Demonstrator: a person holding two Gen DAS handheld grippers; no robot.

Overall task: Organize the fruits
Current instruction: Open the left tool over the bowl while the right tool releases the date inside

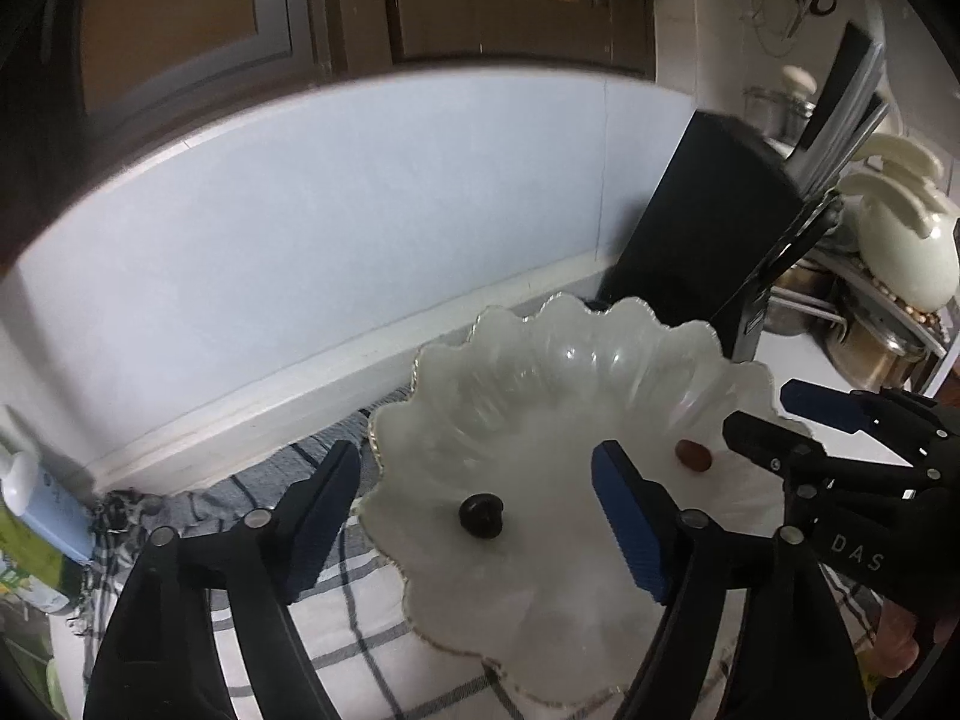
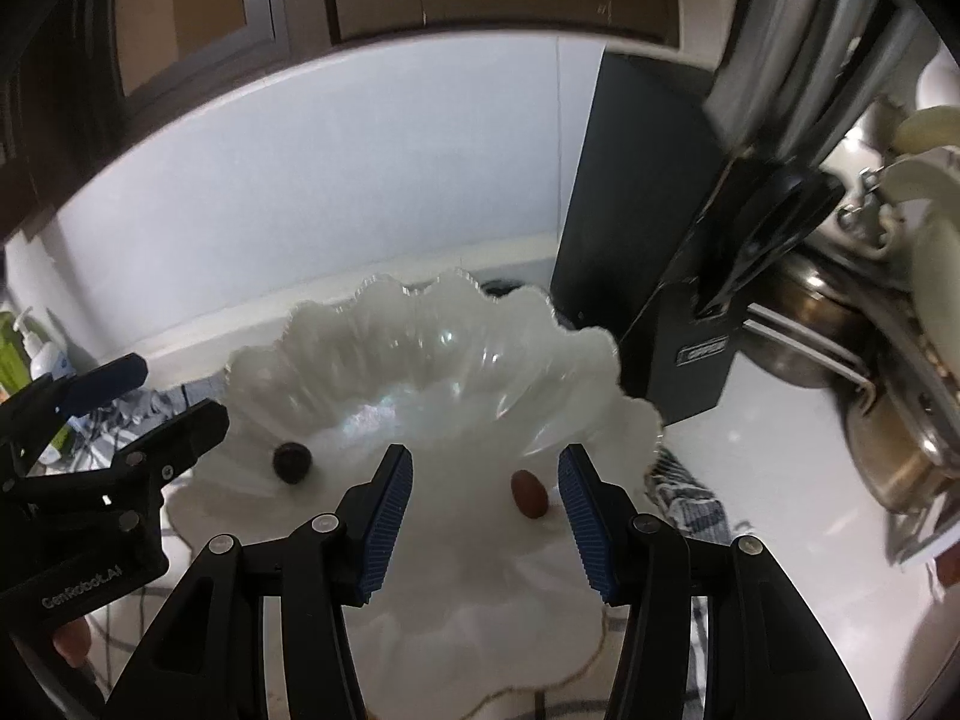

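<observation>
Frosted glass bowl (image 1: 540,420) on a checked cloth (image 1: 336,612) holds a dark berry (image 1: 480,515) and a reddish date (image 2: 529,493). The left gripper (image 1: 480,516) has its jaws spread around the berry, clear of it. The right gripper (image 2: 485,519) has its jaws apart, the date near the right jaw, untouched.

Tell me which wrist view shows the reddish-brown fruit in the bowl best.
The right wrist view: the reddish-brown fruit lies unobstructed on the bowl, near frame centre. In the left wrist view the fruit is small, off to the right.
</observation>
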